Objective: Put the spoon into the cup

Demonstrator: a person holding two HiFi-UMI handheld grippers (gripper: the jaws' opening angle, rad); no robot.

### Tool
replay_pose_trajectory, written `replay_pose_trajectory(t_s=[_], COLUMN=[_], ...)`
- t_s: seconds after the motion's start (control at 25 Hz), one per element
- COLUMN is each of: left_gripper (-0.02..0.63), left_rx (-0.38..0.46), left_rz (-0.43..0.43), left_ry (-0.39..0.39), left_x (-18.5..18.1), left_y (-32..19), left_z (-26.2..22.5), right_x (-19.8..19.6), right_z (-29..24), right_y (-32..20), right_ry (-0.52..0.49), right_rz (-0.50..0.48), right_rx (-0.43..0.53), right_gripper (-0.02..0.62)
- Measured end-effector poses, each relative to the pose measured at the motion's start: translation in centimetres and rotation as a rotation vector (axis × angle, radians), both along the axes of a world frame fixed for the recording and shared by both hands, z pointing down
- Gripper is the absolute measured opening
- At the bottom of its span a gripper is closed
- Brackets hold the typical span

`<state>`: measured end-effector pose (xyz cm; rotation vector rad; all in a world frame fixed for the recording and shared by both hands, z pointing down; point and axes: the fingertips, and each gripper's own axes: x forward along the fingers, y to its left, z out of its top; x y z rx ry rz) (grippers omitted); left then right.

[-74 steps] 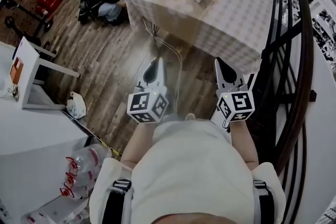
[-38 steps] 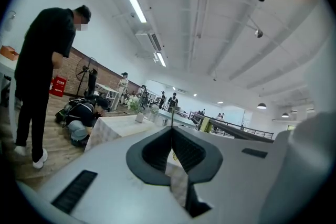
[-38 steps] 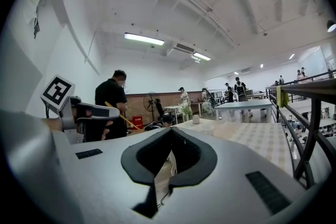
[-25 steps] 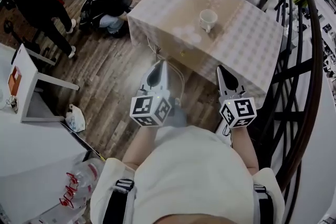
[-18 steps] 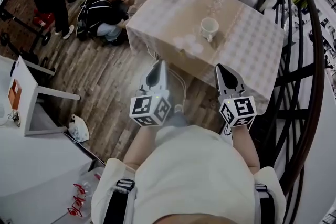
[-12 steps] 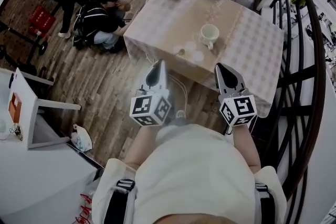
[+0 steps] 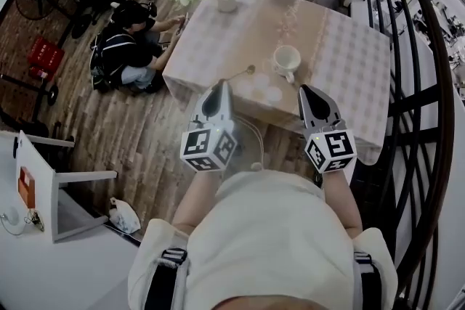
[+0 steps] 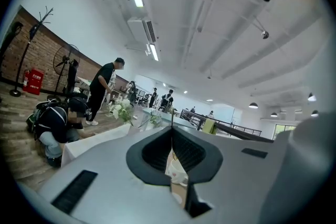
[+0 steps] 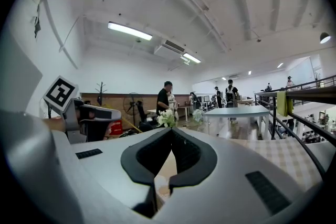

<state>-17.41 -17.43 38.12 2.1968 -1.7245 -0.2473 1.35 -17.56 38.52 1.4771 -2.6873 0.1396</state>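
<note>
A white cup [image 7: 286, 59] stands on the table with the pale checked cloth [image 7: 349, 47]. To its left a metal spoon [image 7: 240, 72] lies near the table's front edge. My left gripper [image 7: 221, 83] and right gripper [image 7: 304, 89] are held side by side, level, short of that edge. Both are shut, with nothing between their tips. In the left gripper view the jaws [image 8: 171, 129] meet, and the cup [image 8: 176, 173] shows through the gap below them. In the right gripper view the jaws [image 9: 171, 129] meet too, and the left gripper [image 9: 86, 118] shows at the left.
A vase of white flowers [image 7: 224, 1] stands at the table's far left corner. One person crouches on the wooden floor [image 7: 120, 58] left of the table. A black railing [image 7: 410, 83] runs along the right. A white stool [image 7: 51, 185] stands at lower left, and a cable [image 7: 256, 138] lies by the table.
The table, cup and spoon have come nearer in the head view, and the spoon has come into sight. Both grippers have stayed shut and side by side.
</note>
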Motion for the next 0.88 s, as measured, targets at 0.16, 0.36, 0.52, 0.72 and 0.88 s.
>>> replay_pose_trajectory(t_s=[0.16, 0.36, 0.52, 0.72, 0.88], left_gripper=[0.005, 0.005, 0.005, 0.005, 0.005], left_rx=[-0.019, -0.046, -0.062, -0.081, -0.111], left_rz=[0.034, 0.067, 0.079, 0.081, 0.083], left_ry=[0.002, 0.009, 0.011, -0.001, -0.013], left_x=[0.4, 2.1, 3.7, 5.4, 6.5], left_y=[-2.0, -4.0, -5.9, -8.7, -10.7], left_z=[0.7, 1.8, 2.8, 3.8, 5.0], right_x=[0.6, 2.1, 3.2, 4.3, 5.1], right_z=[0.7, 1.6, 2.3, 2.0, 2.1], right_y=[-0.8, -1.7, -3.5, -6.8, -9.6], right_ry=[0.01, 0.025, 0.032, 0.03, 0.026], right_rz=[0.036, 0.065, 0.06, 0.043, 0.03], right_rx=[-0.024, -0.058, -0.071, -0.06, -0.06], right_gripper=[0.0, 0.0, 0.0, 0.0, 0.0])
